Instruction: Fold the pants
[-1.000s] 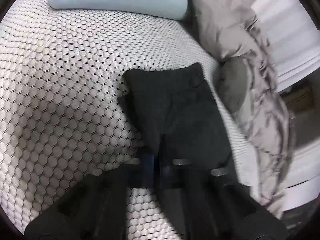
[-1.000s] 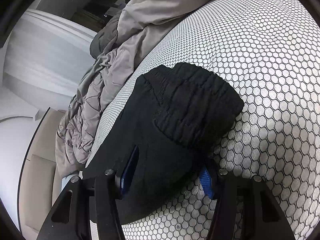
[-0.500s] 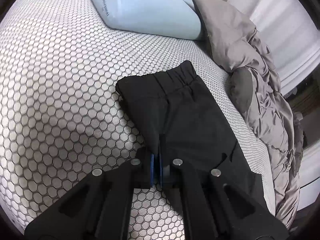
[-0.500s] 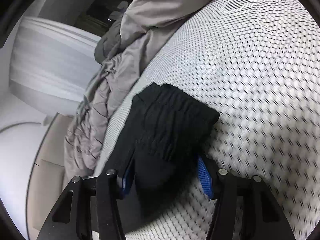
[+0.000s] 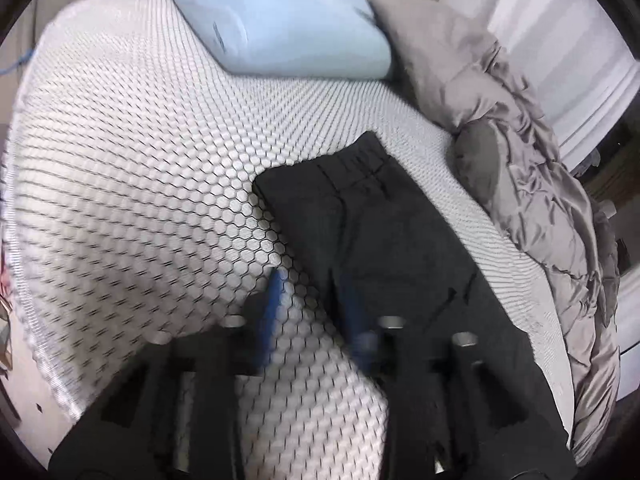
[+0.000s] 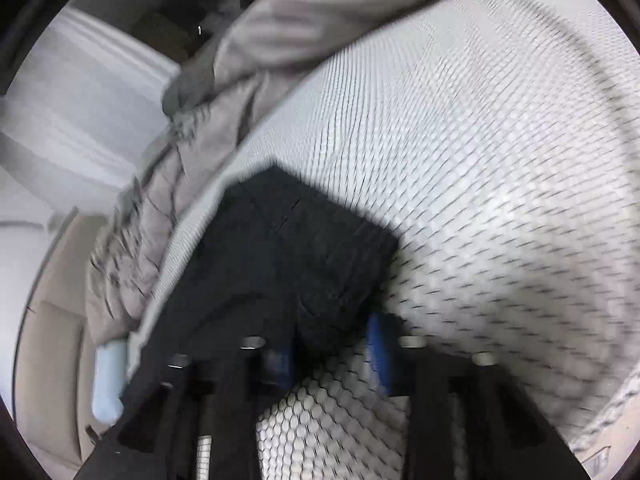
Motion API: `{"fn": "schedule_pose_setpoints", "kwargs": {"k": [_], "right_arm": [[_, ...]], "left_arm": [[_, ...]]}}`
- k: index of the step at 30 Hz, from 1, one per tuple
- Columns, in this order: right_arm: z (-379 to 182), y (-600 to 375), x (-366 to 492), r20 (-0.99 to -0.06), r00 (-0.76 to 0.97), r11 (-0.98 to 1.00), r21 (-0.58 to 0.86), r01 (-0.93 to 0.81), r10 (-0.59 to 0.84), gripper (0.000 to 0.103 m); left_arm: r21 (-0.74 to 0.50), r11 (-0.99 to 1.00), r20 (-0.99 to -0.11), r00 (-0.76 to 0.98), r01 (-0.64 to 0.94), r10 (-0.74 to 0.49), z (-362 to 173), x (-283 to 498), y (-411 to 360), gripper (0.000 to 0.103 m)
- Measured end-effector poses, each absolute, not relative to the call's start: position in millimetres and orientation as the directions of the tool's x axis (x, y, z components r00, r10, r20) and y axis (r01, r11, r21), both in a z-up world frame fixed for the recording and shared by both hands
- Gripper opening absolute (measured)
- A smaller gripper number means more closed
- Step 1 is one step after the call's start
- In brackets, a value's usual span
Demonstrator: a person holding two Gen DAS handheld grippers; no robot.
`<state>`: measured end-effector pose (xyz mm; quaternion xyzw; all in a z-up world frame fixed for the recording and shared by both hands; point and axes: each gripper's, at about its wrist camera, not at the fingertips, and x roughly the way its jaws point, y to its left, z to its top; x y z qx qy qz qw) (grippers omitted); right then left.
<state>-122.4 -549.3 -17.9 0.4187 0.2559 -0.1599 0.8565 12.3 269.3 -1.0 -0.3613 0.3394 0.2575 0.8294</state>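
Note:
The black pants (image 5: pixel 384 248) lie folded in a long narrow strip on the honeycomb-patterned bed cover (image 5: pixel 140 184), waistband at the far end. My left gripper (image 5: pixel 316 300) is open and empty, just off the pants' near left edge. In the right wrist view the pants (image 6: pixel 288 264) lie ahead and to the left. My right gripper (image 6: pixel 332 352) is open and empty, pulled back from the pants' end over bare cover (image 6: pixel 480 160).
A pale blue pillow (image 5: pixel 280 20) lies at the head of the bed. A crumpled grey duvet (image 5: pixel 532 168) runs along the far side of the pants; it also shows in the right wrist view (image 6: pixel 224 120). White wall panels stand beyond it.
My left gripper has opened and let go of the pants' edge, then drawn back. My right gripper, open around the pants' end before, has pulled back off it.

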Motion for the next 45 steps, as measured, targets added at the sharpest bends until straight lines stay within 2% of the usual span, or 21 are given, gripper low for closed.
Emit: {"fn": "schedule_pose_setpoints", "kwargs": {"k": [1, 5, 6, 7, 8, 10, 11, 14, 15, 18, 20, 22, 23, 25, 28, 30, 31, 35, 39, 41, 45], "right_arm": [[-13.1, -555.9, -130.9, -0.538, 0.84, 0.581, 0.661, 0.475, -0.075, 0.068], [-21.0, -571.8, -121.7, -0.488, 0.873, 0.494, 0.765, 0.414, 0.023, 0.068], [-25.5, -573.4, -110.7, -0.498, 0.866, 0.484, 0.771, 0.413, 0.053, 0.068], [-28.6, -573.8, -100.4, -0.519, 0.852, 0.485, 0.763, 0.428, 0.064, 0.066], [-30.8, -572.5, -87.3, -0.564, 0.824, 0.504, 0.729, 0.464, 0.055, 0.046], [-26.4, -563.1, -80.0, -0.587, 0.809, 0.541, 0.694, 0.475, 0.043, 0.017], [-13.7, -554.4, -86.7, -0.547, 0.835, 0.578, 0.699, 0.421, 0.054, 0.013], [20.8, -530.1, -114.1, -0.5, 0.866, 0.709, 0.614, 0.348, 0.008, 0.013], [20.8, -530.5, -117.6, -0.539, 0.842, 0.727, 0.569, 0.385, -0.024, 0.013], [-12.0, -536.2, -101.2, -0.761, 0.644, 0.755, 0.376, 0.538, -0.08, 0.022], [-12.5, -535.1, -104.6, -0.746, 0.661, 0.758, 0.381, 0.53, -0.087, 0.028], [1.3, -536.5, -110.6, -0.718, 0.684, 0.752, 0.379, 0.539, -0.128, 0.045], [10.5, -538.2, -113.0, -0.694, 0.702, 0.745, 0.381, 0.548, -0.162, 0.049], [26.6, -542.6, -107.0, -0.654, 0.737, 0.748, 0.4, 0.53, -0.172, 0.049], [49.4, -537.4, -73.5, -0.659, 0.741, 0.798, 0.375, 0.471, -0.128, 0.049], [56.7, -533.6, -45.6, -0.67, 0.738, 0.854, 0.335, 0.399, -0.082, 0.059], [57.5, -535.2, -28.1, -0.687, 0.724, 0.87, 0.313, 0.38, -0.069, 0.064], [37.2, -548.3, 26.2, -0.765, 0.644, 0.913, 0.256, 0.319, -0.01, 0.068], [13.4, -544.7, 67.6, -0.831, 0.556, 0.934, 0.175, 0.312, -0.03, 0.067], [15.4, -537.1, 71.7, -0.824, 0.566, 0.952, 0.144, 0.27, -0.036, 0.047], [23.9, -519.0, 74.8, -0.803, 0.583, 0.972, 0.022, 0.236, -0.123, 0.033]], "left_arm": [[-0.435, 0.613, -0.739, 0.651, -0.66, 0.176, 6.2, 9.6, 263.8, 0.061], [-0.41, 0.709, -0.689, 0.704, -0.573, 0.171, 35.4, 3.8, 225.1, 0.075], [-0.401, 0.733, -0.682, 0.713, -0.549, 0.161, 40.3, 4.7, 214.4, 0.083], [-0.397, 0.756, -0.677, 0.723, -0.52, 0.142, 44.5, 7.8, 200.7, 0.084], [-0.397, 0.767, -0.676, 0.726, -0.504, 0.126, 47.3, 12.7, 190.6, 0.084], [-0.402, 0.793, -0.679, 0.73, -0.458, 0.077, 48.6, 21.2, 168.8, 0.085], [-0.404, 0.801, -0.68, 0.731, -0.442, 0.061, 49.0, 25.1, 159.2, 0.085], [-0.402, 0.826, -0.684, 0.729, -0.396, 0.017, 46.2, 44.6, 126.9, 0.085], [-0.399, 0.833, -0.688, 0.726, -0.383, 0.005, 42.6, 50.5, 118.1, 0.085], [-0.382, 0.853, -0.719, 0.694, -0.356, -0.032, 29.9, 67.0, 89.7, 0.085], [-0.366, 0.875, -0.727, 0.684, -0.317, -0.056, 24.5, 74.3, 71.0, 0.086], [-0.338, 0.904, -0.721, 0.69, -0.262, -0.069, 21.5, 80.7, 50.2, 0.089], [-0.332, 0.913, -0.717, 0.693, -0.236, -0.082, 19.7, 81.7, 42.2, 0.091], [-0.333, 0.929, -0.711, 0.691, -0.164, -0.133, 15.1, 85.9, 22.6, 0.096], [-0.36, 0.93, -0.715, 0.662, -0.074, -0.224, 6.0, 90.8, -8.8, 0.099], [-0.367, 0.93, -0.724, 0.634, -0.023, -0.27, -0.3, 95.0, -24.5, 0.1], [-0.348, 0.938, -0.735, 0.622, -0.005, -0.27, -3.3, 98.1, -34.9, 0.101], [-0.259, 0.965, -0.792, 0.566, 0.03, -0.23, -21.9, 102.5, -50.1, 0.101], [-0.217, 0.974, -0.806, 0.551, 0.068, -0.218, -29.5, 97.8, -52.8, 0.101], [-0.209, 0.975, -0.805, 0.553, 0.074, -0.215, -30.4, 94.5, -52.0, 0.101], [-0.202, 0.976, -0.804, 0.556, 0.077, -0.21, -31.1, 92.2, -49.8, 0.101]]}}
